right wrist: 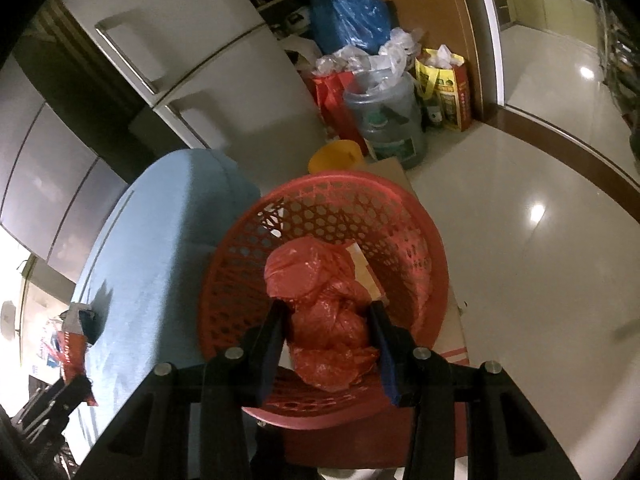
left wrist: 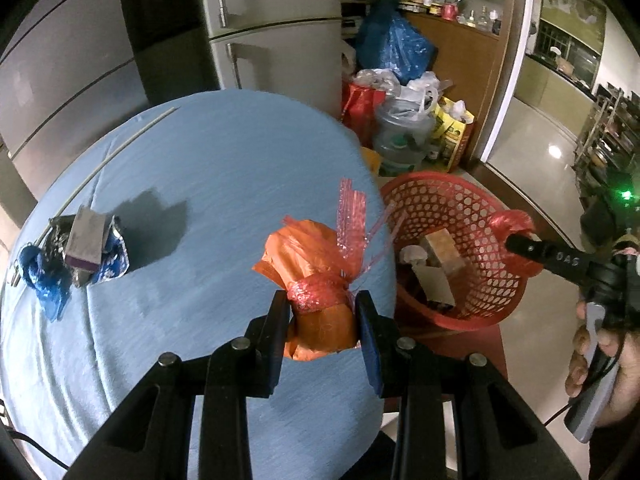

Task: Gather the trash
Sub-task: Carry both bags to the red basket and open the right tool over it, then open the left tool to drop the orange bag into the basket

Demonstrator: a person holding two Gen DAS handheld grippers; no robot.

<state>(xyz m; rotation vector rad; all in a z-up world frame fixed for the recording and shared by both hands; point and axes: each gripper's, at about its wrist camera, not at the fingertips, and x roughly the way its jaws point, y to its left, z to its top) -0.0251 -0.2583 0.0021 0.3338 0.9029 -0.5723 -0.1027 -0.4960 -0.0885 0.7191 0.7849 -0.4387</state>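
bench (left wrist: 208, 168): blue cloth cover, fills frame centre-left | on it: thin white rod (left wrist: 116, 152) upper left; heap of blue wrappers and grey box (left wrist: 76, 256) at left edge | floor (left wrist: 532, 152): glossy tile, right side

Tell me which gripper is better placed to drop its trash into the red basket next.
Right. The right gripper holds its red bag over the red basket, while the left gripper's orange bundle is over the table.

Perforated plastic basket (right wrist: 420, 240) — matt cloth tabletop (left wrist: 220, 168)
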